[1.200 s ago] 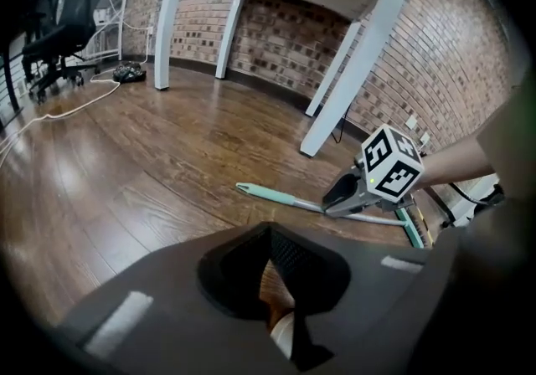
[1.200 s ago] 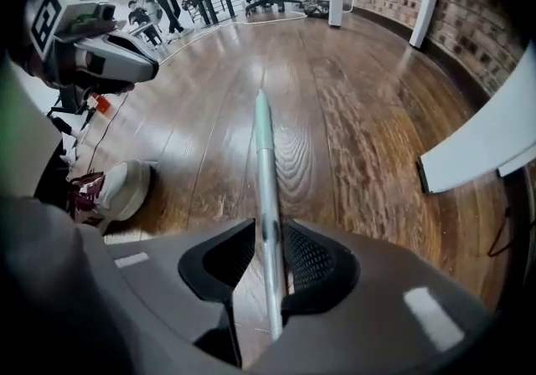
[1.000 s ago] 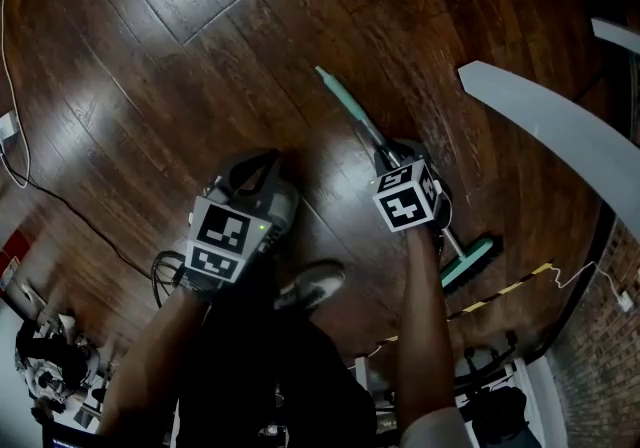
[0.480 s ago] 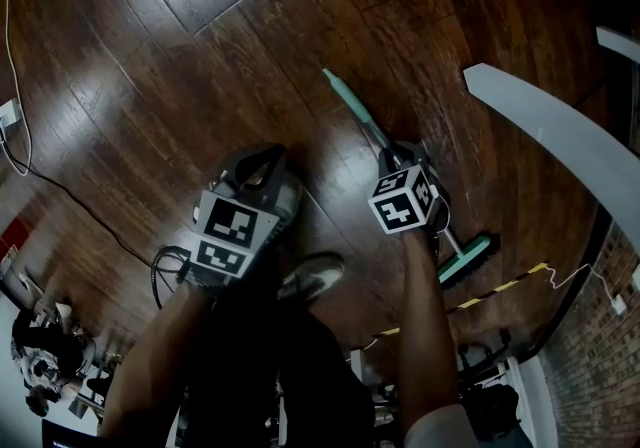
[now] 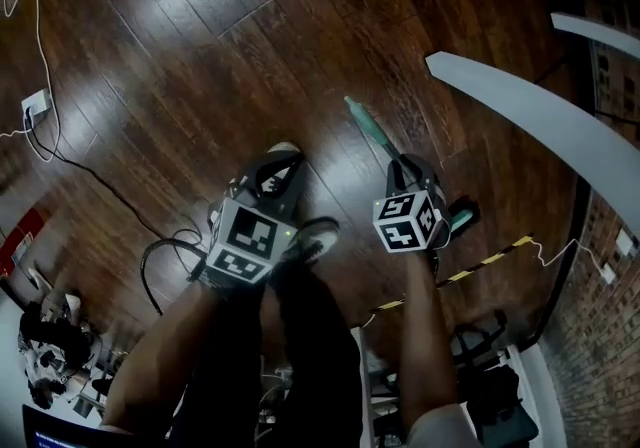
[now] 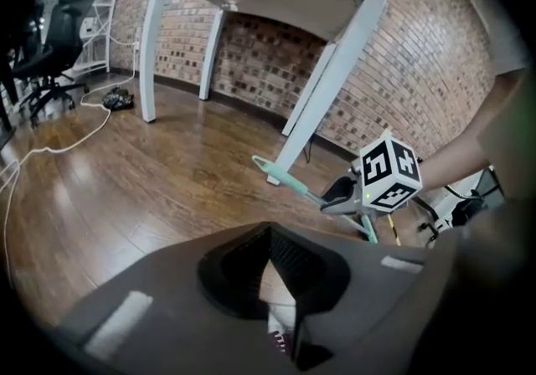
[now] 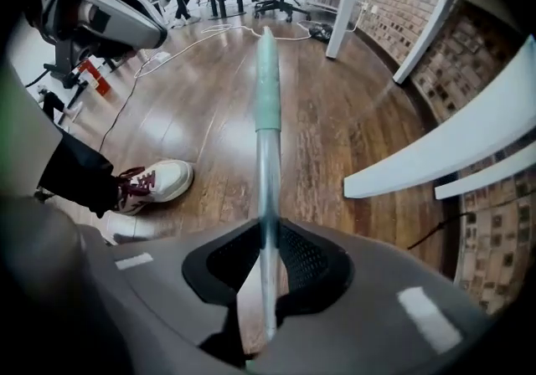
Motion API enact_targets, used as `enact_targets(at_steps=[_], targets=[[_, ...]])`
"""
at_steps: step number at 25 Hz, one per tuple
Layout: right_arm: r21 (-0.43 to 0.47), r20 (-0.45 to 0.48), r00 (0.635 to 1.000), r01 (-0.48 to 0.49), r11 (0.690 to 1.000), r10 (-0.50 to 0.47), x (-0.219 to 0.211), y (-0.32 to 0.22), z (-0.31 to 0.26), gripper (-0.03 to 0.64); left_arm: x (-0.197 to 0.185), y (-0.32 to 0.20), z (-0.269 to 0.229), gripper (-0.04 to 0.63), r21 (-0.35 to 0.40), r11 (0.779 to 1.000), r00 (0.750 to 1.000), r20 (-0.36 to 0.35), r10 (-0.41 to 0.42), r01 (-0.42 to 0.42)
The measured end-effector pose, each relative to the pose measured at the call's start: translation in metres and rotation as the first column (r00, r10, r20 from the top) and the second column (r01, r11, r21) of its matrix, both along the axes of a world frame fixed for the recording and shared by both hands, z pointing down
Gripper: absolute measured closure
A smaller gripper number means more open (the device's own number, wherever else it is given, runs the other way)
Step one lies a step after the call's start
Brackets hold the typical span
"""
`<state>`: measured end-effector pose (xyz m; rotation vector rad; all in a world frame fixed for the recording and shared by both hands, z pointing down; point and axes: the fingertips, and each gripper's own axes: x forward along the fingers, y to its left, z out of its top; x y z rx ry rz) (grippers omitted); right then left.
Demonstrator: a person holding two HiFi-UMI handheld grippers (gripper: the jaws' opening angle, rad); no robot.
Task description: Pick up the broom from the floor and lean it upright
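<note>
The broom (image 5: 372, 128) (image 7: 266, 97) has a slim silver shaft, a mint-green grip and a green head. It slants above the wood floor (image 5: 200, 36). The right gripper (image 5: 405, 170) (image 7: 266, 231) has just been closing its jaws and clamps the shaft near mid-length. The left gripper (image 5: 283, 154) (image 6: 270, 241) has its jaws together, holding nothing.

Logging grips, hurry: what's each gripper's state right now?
Left gripper: closed, empty.
Right gripper: jaws just closed on the silver broom handle with mint-green grip.
</note>
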<state>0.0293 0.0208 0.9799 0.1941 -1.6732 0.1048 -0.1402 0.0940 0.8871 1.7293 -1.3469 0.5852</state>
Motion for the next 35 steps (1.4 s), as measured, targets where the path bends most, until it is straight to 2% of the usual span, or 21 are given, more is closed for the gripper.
enact_targets(at_steps=[6,10,14,18,23,26,29,31,33,35], targets=[[0.139,0.078,0.984,-0.167,0.976,0.157,0.028,-0.033,-0.095,0.528,0.009,-0.022,-0.085,0.597,0.094,0.993,0.998,0.019,0.065,-0.066],[0.195,0.106,0.959,-0.279,0.94,0.262,0.058,-0.046,-0.142,0.528,0.021,-0.04,-0.129,0.597,0.137,0.983,0.992,0.04,0.117,-0.121],[0.221,0.137,0.923,-0.383,0.897,0.36,0.099,-0.053,-0.188,0.526,0.05,-0.057,-0.177,0.597,0.19,0.962,0.981,0.048,0.19,-0.196],[0.253,0.197,0.848,-0.529,0.81,0.493,0.137,-0.059,-0.236,0.526,0.077,-0.085,-0.223,0.597,0.234,0.938,0.966,0.026,0.256,-0.255],[0.243,0.314,0.724,-0.687,0.685,0.615,0.181,-0.063,-0.284,0.526,0.113,-0.117,-0.263,0.597,0.215,0.957,0.974,-0.069,0.214,-0.195],[0.234,0.378,0.664,-0.743,0.627,0.646,0.204,-0.073,-0.301,0.526,0.138,-0.139,-0.279,0.597,0.226,0.949,0.971,-0.038,0.235,-0.221],[0.206,0.446,0.61,-0.782,0.588,0.655,0.22,-0.086,-0.314,0.526,0.161,-0.157,-0.296,0.597,0.244,0.937,0.966,0.005,0.257,-0.251],[0.183,0.49,0.581,-0.798,0.575,0.65,0.228,-0.101,-0.32,0.526,0.172,-0.169,-0.307,0.597,0.258,0.932,0.966,0.029,0.256,-0.254],[0.166,0.525,0.565,-0.802,0.574,0.637,0.237,-0.122,-0.325,0.526,0.179,-0.184,-0.315,0.597,0.272,0.933,0.972,0.044,0.233,-0.236],[0.163,0.548,0.567,-0.794,0.586,0.615,0.243,-0.147,-0.329,0.525,0.188,-0.196,-0.32,0.597,0.288,0.933,0.976,0.049,0.212,-0.217]])
